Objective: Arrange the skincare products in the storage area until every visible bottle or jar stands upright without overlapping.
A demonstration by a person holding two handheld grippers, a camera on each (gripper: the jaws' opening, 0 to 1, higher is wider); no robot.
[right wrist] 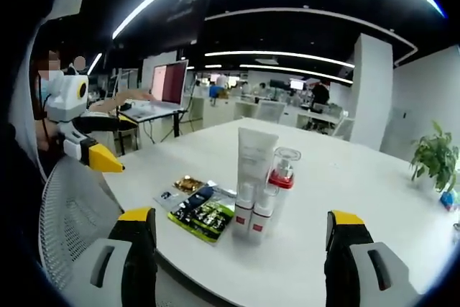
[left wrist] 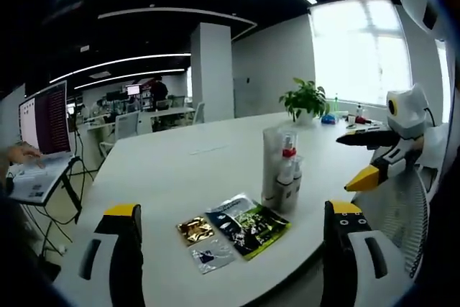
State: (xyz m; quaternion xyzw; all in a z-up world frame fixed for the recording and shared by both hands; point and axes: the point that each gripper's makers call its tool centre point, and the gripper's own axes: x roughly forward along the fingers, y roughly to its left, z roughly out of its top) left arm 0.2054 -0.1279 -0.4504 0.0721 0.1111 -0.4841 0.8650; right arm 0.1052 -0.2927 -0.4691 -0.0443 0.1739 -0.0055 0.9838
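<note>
On the white table (right wrist: 338, 199) a tight cluster of skincare products (right wrist: 260, 185) stands upright: a tall white tube (right wrist: 255, 152), a clear pump bottle with a red collar (right wrist: 282, 170) and two small white bottles (right wrist: 253, 217) touching at its foot. Flat sachets (right wrist: 198, 206) lie just beside them, partly overlapping. The left hand-held gripper (left wrist: 233, 249) and the right hand-held gripper (right wrist: 241, 249) both hover back from the table edge with jaws spread wide, grasping nothing. The bottles look already standing; judging by this, what remains is spacing the packed cluster apart, and perhaps sorting the sachets.
</note>
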